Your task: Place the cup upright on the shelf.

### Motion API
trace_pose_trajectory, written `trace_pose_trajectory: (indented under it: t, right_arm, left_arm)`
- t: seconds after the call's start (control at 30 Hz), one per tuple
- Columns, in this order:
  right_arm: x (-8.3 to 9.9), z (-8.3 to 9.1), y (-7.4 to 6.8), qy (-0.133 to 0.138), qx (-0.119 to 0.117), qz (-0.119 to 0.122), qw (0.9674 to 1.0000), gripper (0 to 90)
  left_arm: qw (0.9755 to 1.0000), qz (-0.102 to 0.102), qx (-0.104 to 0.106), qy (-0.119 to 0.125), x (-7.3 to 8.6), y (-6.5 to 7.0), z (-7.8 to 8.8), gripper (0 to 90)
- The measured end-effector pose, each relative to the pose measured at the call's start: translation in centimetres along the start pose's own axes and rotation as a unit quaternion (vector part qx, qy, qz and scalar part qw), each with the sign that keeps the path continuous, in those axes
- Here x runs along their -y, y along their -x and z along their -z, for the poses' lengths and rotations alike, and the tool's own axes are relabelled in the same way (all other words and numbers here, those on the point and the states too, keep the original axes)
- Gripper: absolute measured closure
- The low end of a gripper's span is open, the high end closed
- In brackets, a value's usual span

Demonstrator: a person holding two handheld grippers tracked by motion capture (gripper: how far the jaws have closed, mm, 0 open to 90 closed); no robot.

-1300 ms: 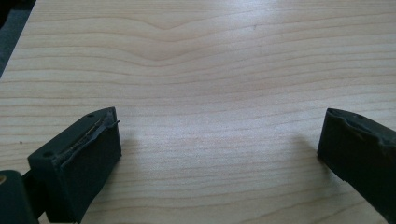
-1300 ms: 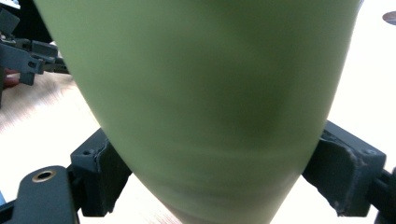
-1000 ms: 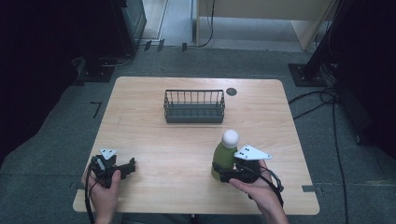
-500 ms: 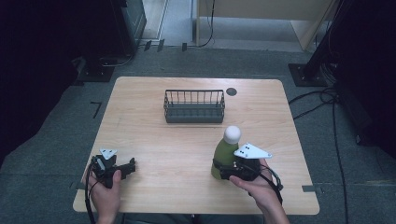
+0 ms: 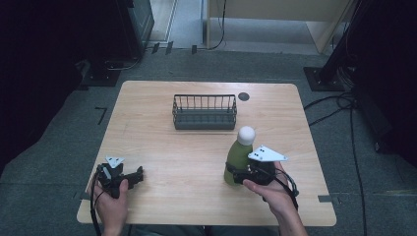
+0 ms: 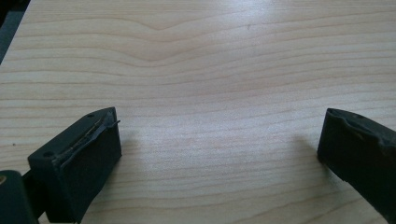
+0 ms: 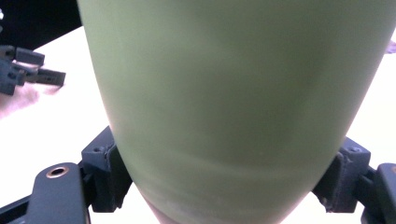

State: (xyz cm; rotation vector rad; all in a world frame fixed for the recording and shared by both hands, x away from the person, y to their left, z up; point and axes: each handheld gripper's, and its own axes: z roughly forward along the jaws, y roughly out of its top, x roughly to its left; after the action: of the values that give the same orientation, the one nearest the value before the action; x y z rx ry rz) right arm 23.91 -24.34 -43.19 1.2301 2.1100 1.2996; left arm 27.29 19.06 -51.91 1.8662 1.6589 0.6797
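A green bottle (image 5: 237,157) with a round white cap (image 5: 246,134) stands upright on the wooden table (image 5: 162,142), right of centre. My right gripper (image 5: 233,174) comes at it from the near right, low down, and is shut on its lower body. In the right gripper view the bottle (image 7: 233,93) bulges between the two black jaws, whose pads (image 7: 109,170) press on both sides. My left gripper (image 5: 135,175) rests near the front left of the table, open, and in the left gripper view only bare wood lies between its wide-apart fingertips (image 6: 93,154).
A dark wire basket (image 5: 204,112) stands at the back middle of the table, beyond the bottle. A small dark round disc (image 5: 243,96) sits in the tabletop behind it. Cables and stand bases lie on the floor to the right.
The right hand has shifted slightly at the bottle's base and the bottle stays upright. The left hand and its gripper have kept still.
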Motion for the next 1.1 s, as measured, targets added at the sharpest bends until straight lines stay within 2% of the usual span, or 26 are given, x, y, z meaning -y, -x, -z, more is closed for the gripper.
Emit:
trace_pose_trajectory:
  t: [0.07,0.13,0.2,0.3,0.5,0.9,1.1]
  right_arm:
    - [-1.2,-0.2,-0.3,0.001,0.005,0.002,1.0,20.2]
    - [-1.6,-0.3,-0.4,0.001,0.007,0.004,1.0,20.2]
    - [-2.8,-0.4,-0.8,0.006,0.01,0.013,0.9998,20.2]
    - [-3.5,-0.4,-0.9,0.007,0.008,0.017,0.9998,20.2]
    - [-5.1,-1.2,-0.5,0.004,-0.001,0.019,0.9998,20.2]
    - [-8.7,-3.3,0.2,0.013,0.008,0.024,0.9996,20.3]
    - [-9.9,-3.8,0.4,0.016,0.013,0.028,0.9994,20.2]
  left_arm:
    - [1.0,0.001,0.0,0.001,0.0,0.0,0.0,0.0]
    - [1.0,0.001,0.0,0.001,0.0,0.0,0.0,0.0]
    - [1.0,0.001,0.0,0.001,0.0,0.0,0.0,0.0]
    - [1.0,0.001,0.0,0.001,0.0,0.0,0.0,0.0]
    - [1.0,0.001,0.0,0.0,0.0,0.0,0.0,0.0]
    - [1.0,0.0,0.002,0.001,0.0,0.0,0.0,0.0]
    - [1.0,-0.001,0.002,0.0,0.0,0.0,0.0,0.0]
